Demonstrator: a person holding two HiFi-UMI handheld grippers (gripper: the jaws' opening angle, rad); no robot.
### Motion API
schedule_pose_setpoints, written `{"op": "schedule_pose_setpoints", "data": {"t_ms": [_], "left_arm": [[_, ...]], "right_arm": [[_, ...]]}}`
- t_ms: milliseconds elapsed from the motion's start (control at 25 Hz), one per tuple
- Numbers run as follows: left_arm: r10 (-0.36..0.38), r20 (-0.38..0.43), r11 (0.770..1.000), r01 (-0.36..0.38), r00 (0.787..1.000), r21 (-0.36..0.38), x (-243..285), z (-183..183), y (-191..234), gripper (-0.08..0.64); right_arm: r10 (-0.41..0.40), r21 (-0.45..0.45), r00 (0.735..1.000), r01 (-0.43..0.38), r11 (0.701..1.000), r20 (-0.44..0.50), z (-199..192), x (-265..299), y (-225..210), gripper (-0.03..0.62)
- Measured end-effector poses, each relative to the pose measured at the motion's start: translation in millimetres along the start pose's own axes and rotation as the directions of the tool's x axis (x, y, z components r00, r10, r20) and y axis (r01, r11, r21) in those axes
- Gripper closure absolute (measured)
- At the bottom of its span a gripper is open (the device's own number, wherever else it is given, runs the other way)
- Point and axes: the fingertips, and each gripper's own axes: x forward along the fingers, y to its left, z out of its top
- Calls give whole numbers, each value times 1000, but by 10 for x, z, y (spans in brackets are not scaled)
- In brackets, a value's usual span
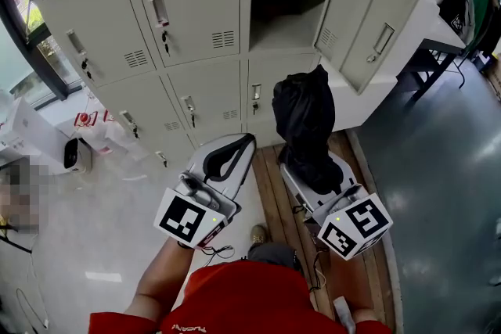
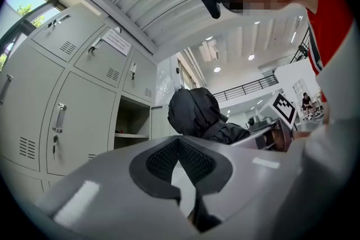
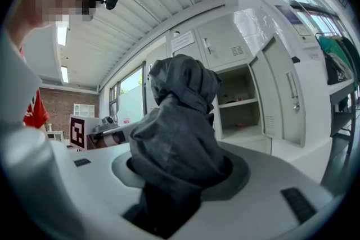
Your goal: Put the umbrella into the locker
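A black folded umbrella (image 1: 305, 129) stands upright between the pads of my right gripper (image 1: 315, 172), which is shut on it. In the right gripper view the umbrella (image 3: 180, 121) fills the centre above the right gripper (image 3: 179, 177). My left gripper (image 1: 239, 149) is beside it on the left, shut with its tips touching and nothing in it; the left gripper view shows the left gripper (image 2: 179, 161) with the umbrella (image 2: 194, 112) beyond. The open locker (image 1: 290, 4) is ahead, its two doors (image 1: 368, 16) swung out to the right, with a shelf inside (image 3: 239, 104).
Closed grey lockers (image 1: 188, 4) fill the wall to the left of the open one. A wooden board strip (image 1: 274, 184) lies on the floor under the grippers. A white desk with a dark bag (image 1: 450, 12) stands at the right. Bags and a small white device (image 1: 77, 155) sit at the left.
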Motion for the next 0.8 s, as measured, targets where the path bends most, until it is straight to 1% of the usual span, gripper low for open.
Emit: {"op": "schedule_pose_setpoints", "data": {"t_ms": [200, 360, 560, 800], "left_arm": [[22, 5, 1000, -22, 1000, 6, 502, -73, 237, 555], [29, 9, 1000, -29, 1000, 9, 834, -98, 389, 555], [26, -3, 1000, -26, 1000, 15, 1142, -175, 555, 555], [12, -11, 1000, -12, 1000, 16, 1381, -273, 840, 555]], "right_arm": [[19, -5, 1000, -19, 1000, -1, 95, 264, -519, 368], [25, -18, 1000, -25, 1000, 1, 216, 441, -842, 368], [21, -22, 1000, -21, 1000, 2, 303, 649, -1127, 368], [0, -23, 1000, 0, 1000, -4, 352, 966, -1378, 368]]}}
